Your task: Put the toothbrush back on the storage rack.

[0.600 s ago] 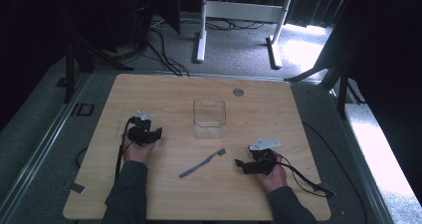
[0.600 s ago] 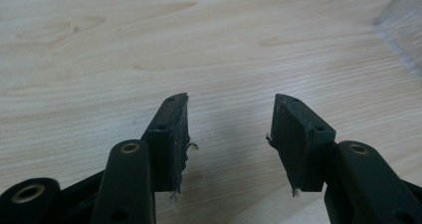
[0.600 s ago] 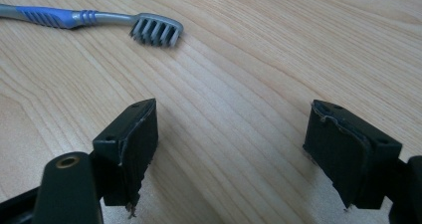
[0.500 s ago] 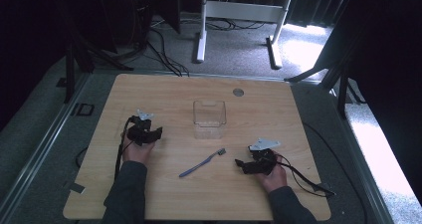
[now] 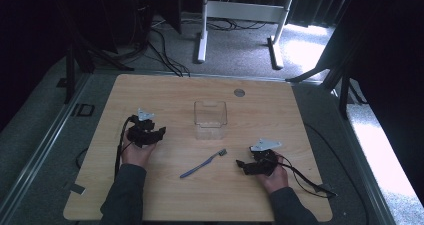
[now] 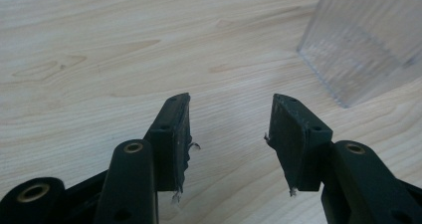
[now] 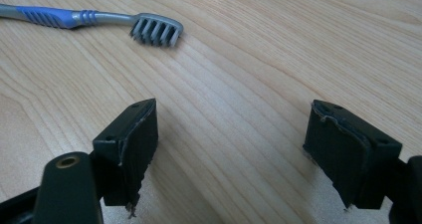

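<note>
A blue and grey toothbrush [image 5: 202, 163] lies flat near the middle front of the wooden table [image 5: 175, 92], bristle head toward the right; its head [image 7: 156, 31] shows at the top left of the right gripper view. A clear square plastic cup [image 5: 210, 119] stands upright behind it, and its wall [image 6: 366, 40] shows at the upper right of the left gripper view. My left gripper [image 5: 159, 133] rests on the table left of the cup, jaws apart and empty [image 6: 230, 129]. To the right of the brush my right gripper [image 5: 241, 165] sits open with nothing between its fingers [image 7: 231, 149].
A small round grey grommet [image 5: 239, 92] is set in the table near its far edge. Cables trail from both grippers, the right one looping toward the table's right front edge [image 5: 310, 182]. Behind the table are a white desk frame [image 5: 240, 15] and floor cables.
</note>
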`<state>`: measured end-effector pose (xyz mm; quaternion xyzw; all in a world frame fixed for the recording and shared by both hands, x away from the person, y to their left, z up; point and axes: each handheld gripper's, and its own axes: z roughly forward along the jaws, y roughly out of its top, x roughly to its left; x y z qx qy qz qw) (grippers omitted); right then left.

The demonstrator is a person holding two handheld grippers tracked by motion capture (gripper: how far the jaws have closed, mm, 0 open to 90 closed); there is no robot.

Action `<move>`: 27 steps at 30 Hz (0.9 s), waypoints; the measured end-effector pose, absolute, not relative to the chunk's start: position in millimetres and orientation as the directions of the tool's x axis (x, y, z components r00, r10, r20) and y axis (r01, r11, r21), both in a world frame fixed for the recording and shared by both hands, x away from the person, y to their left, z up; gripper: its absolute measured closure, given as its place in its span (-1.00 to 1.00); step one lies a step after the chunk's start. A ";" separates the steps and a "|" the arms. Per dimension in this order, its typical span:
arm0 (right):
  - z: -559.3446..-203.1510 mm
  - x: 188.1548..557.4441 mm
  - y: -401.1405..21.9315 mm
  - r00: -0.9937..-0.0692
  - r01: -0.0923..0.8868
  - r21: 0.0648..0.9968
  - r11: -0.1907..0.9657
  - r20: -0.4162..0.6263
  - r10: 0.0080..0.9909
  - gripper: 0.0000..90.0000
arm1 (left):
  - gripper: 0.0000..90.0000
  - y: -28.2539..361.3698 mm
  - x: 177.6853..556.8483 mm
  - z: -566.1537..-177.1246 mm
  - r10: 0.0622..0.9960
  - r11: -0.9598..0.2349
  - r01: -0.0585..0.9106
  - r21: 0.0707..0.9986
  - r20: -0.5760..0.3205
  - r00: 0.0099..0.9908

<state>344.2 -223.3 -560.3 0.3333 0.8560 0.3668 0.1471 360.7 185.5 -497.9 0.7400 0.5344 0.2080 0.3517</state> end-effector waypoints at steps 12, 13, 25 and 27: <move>-560.3 344.2 -223.2 -0.734 0.463 0.726 0.508 -0.007 0.679 -0.54 | 0.17 172.9 357.2 -488.5 0.912 -0.191 0.644 0.741 -0.109 0.396; -560.3 344.2 -223.2 -0.734 0.463 0.726 0.508 -0.007 0.679 -0.54 | 0.17 171.7 356.8 -487.7 0.910 -0.194 0.642 0.742 -0.109 0.401; -560.3 344.2 -223.2 -0.734 0.463 0.726 0.509 -0.007 0.679 -0.54 | 0.21 158.5 353.6 -482.1 0.887 -0.220 0.642 0.734 -0.123 0.445; -560.3 344.3 -223.3 -0.735 0.462 0.727 0.509 -0.008 0.678 -0.54 | 0.20 155.5 352.8 -481.6 0.884 -0.226 0.641 0.734 -0.122 0.451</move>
